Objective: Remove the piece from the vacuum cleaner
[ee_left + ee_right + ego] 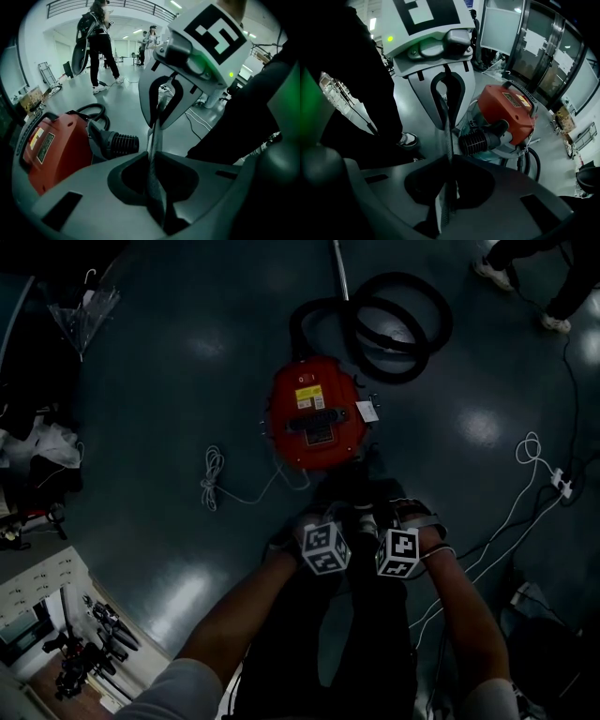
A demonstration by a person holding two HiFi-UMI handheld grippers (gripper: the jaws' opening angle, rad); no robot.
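A red canister vacuum cleaner [317, 413] stands on the dark floor ahead of my feet. Its black hose [394, 324] is coiled behind it. The ribbed hose cuff [480, 140] is plugged into the vacuum's front; it also shows in the left gripper view [117, 143]. I hold both grippers close together in front of my body, nose to nose, short of the vacuum. The left gripper [328, 545] [157, 112] has its jaws together with nothing between them. The right gripper [396, 551] [446, 117] is likewise shut and empty. Neither touches the vacuum [51, 145] [511, 110].
A coiled white cable [214, 479] lies left of the vacuum, and more white cables run to a power strip [562, 486] on the right. A metal wand [340, 268] lies behind the vacuum. A person's shoes [492, 273] are at the top right. Clutter fills the left edge.
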